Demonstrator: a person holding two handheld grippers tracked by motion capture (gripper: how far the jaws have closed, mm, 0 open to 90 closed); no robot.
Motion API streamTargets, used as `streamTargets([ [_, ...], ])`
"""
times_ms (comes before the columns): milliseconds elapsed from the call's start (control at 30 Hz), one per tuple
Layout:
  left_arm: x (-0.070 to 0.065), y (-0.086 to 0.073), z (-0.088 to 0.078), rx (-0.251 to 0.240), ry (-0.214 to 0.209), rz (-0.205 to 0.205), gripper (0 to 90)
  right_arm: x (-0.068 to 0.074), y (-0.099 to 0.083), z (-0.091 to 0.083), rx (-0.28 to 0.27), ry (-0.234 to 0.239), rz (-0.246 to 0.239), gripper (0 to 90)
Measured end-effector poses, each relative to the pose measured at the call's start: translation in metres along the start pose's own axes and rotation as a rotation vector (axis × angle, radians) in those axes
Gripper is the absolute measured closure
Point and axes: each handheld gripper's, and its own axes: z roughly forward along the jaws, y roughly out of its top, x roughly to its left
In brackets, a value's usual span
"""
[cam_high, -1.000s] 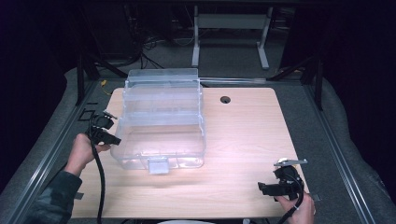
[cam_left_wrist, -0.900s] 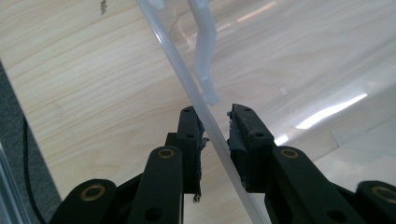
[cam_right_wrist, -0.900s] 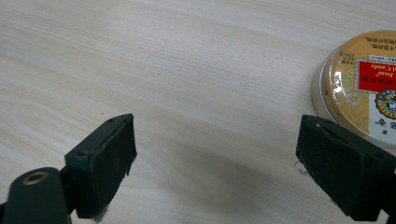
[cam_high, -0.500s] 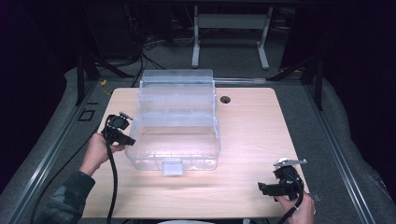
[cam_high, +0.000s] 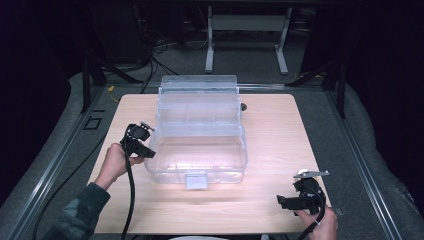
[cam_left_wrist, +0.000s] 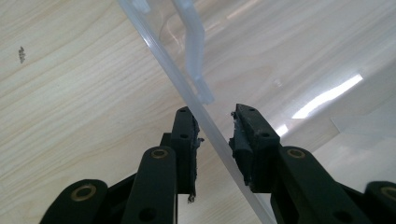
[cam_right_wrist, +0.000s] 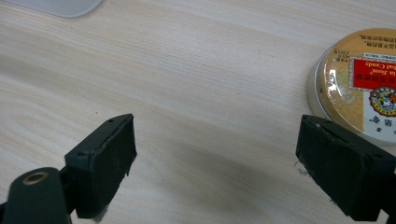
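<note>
left gripper (cam_high: 145, 145): at the left wall of the clear plastic box (cam_high: 197, 150). In the left gripper view (cam_left_wrist: 214, 140) the jaws straddle the thin wall edge, a small gap showing on each side; they have just been opening a little. Pads not pressing, so call it released, wall between them.
right gripper (cam_high: 290, 201): parked at the near right corner of the table (cam_high: 270, 120), jaws wide apart, nothing between them. Its own view (cam_right_wrist: 215, 172) shows bare wood under the jaws.
box position: mid-table, slightly left of centre, lid up at the far side, latch tab (cam_high: 195, 181) facing the person.
candy tin (cam_right_wrist: 359, 86): on the wood just beside the right gripper's right-hand jaw, apart from it.
step in hand (judgement): repositioning the box by its left wall, grip now letting go.
how to do it well: open fully before backing off so the pads don't drag the wall. Pull away along the jaw axis, not sideways. Light empty box will skate on smooth wood, so no nudging.
box material: transparent, thin-walled, rounded corners, glossy with glare; moulded rib inside the wall near the jaws. Probably flexes under a pinch.
table: pale wood-grain laminate, flat, smooth, rounded corners.
tin: round, shallow, gold printed lid with red label, metal rim.
pads: black, slightly worn at the edges.
</note>
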Motion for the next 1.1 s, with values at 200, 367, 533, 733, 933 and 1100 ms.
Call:
streamTargets([
  [200, -0.007, 0.003, 0.001, 0.0, -0.01, 0.016, 68.3, 0.001, 0.0, 0.002, 0.003, 0.005, -0.003, 11.4],
  [367, -0.015, 0.005, 0.002, 0.001, -0.013, 0.027, 67.9, 0.001, 0.0, 0.001, 0.002, 0.004, -0.005, 11.4],
  [533, -0.021, 0.005, 0.002, 0.001, -0.015, 0.042, 67.5, 0.0, 0.0, 0.0, -0.002, 0.003, 0.0, 11.4],
  [733, -0.027, 0.005, 0.002, 0.008, -0.017, 0.062, 66.8, 0.0, 0.0, 0.001, -0.001, 0.009, -0.004, 11.3],
  [933, -0.031, 0.003, 0.001, 0.007, -0.024, 0.071, 66.6, 0.0, 0.0, 0.0, -0.004, 0.009, -0.004, 11.4],
  [1100, -0.031, 0.003, 0.001, 0.009, -0.032, 0.075, 66.4, 0.001, 0.0, 0.0, -0.005, 0.012, -0.006, 11.4],
])
